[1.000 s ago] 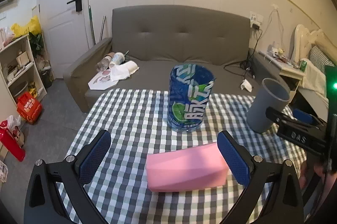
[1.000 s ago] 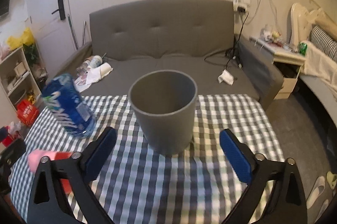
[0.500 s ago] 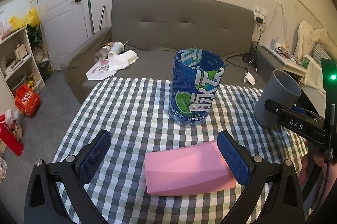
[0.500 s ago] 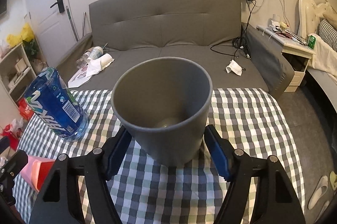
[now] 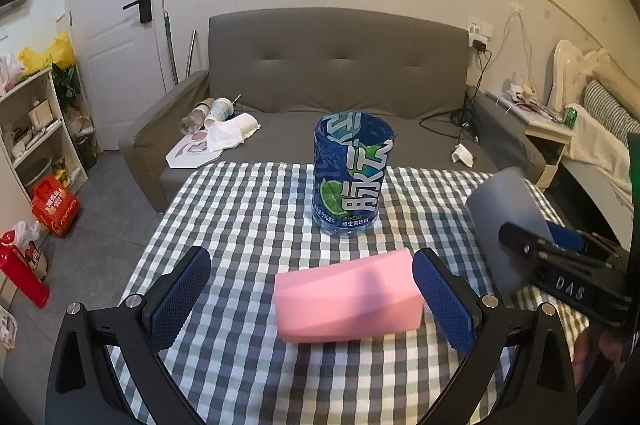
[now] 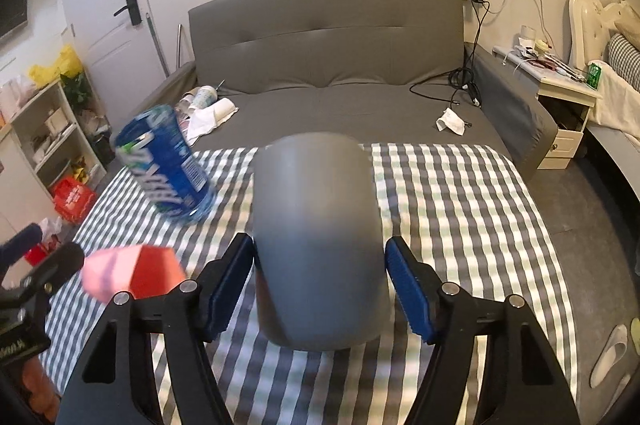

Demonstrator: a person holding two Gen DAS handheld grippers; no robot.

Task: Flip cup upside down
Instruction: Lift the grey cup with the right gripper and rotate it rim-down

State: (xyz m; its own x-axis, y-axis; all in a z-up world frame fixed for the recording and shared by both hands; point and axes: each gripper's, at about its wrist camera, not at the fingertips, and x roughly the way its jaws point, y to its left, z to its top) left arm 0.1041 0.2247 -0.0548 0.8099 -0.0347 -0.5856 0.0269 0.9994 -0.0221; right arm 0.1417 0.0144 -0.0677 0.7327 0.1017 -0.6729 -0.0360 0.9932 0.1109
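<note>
My right gripper (image 6: 320, 285) is shut on the grey cup (image 6: 318, 237) and holds it above the checked tablecloth (image 6: 460, 217). The cup is tipped over forward, so I see its outer wall and not its opening; it is motion-blurred. In the left wrist view the cup (image 5: 504, 221) shows at the right edge, tilted in the right gripper (image 5: 560, 261). My left gripper (image 5: 312, 301) is open and empty, its fingers on either side of a pink block (image 5: 348, 297) without touching it.
A cut blue drink bottle (image 5: 350, 177) stands on the table behind the pink block, left of the cup (image 6: 168, 165). A grey sofa (image 5: 320, 81) lies beyond the table's far edge. Shelves (image 5: 32, 129) stand at the left, a bedside table (image 6: 564, 113) at the right.
My right gripper has closed on the grey cup, lifted it and tipped it forward; its opening, visible before, now faces away. My left gripper has stayed open over the pink block.
</note>
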